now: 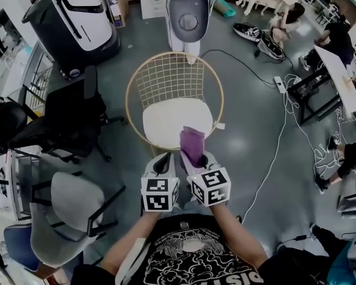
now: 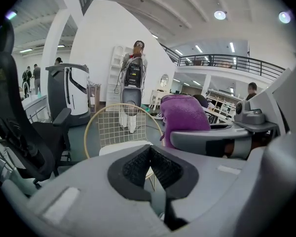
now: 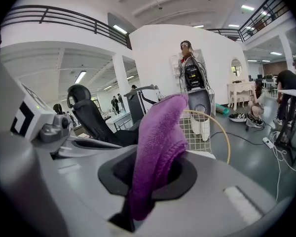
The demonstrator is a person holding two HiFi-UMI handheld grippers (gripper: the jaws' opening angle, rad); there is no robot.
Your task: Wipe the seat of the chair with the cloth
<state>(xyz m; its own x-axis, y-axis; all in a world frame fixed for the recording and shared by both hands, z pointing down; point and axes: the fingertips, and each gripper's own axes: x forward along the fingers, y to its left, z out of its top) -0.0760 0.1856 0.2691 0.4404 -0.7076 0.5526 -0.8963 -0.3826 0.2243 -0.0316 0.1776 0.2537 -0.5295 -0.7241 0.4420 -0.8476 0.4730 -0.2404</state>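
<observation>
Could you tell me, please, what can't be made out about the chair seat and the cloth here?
- Front edge of the seat: head view, hidden by the cloth and the right gripper.
- Dirt on the seat: too small to tell in any view.
- Cloth's lower end: right gripper view, hidden between the shut jaws.

Both arms out ahead of the torso, left forearm (image 1: 129,242) and right forearm (image 1: 237,236) bare, converging toward the middle. Left gripper (image 1: 164,157) and right gripper (image 1: 197,158) side by side, just beside each other, pointing away from the body, each marker cube (image 1: 159,193) facing up. Left jaws together, pads meeting, nothing between them. Right jaws clamped on the purple cloth (image 3: 160,132), which stands up out of them.
</observation>
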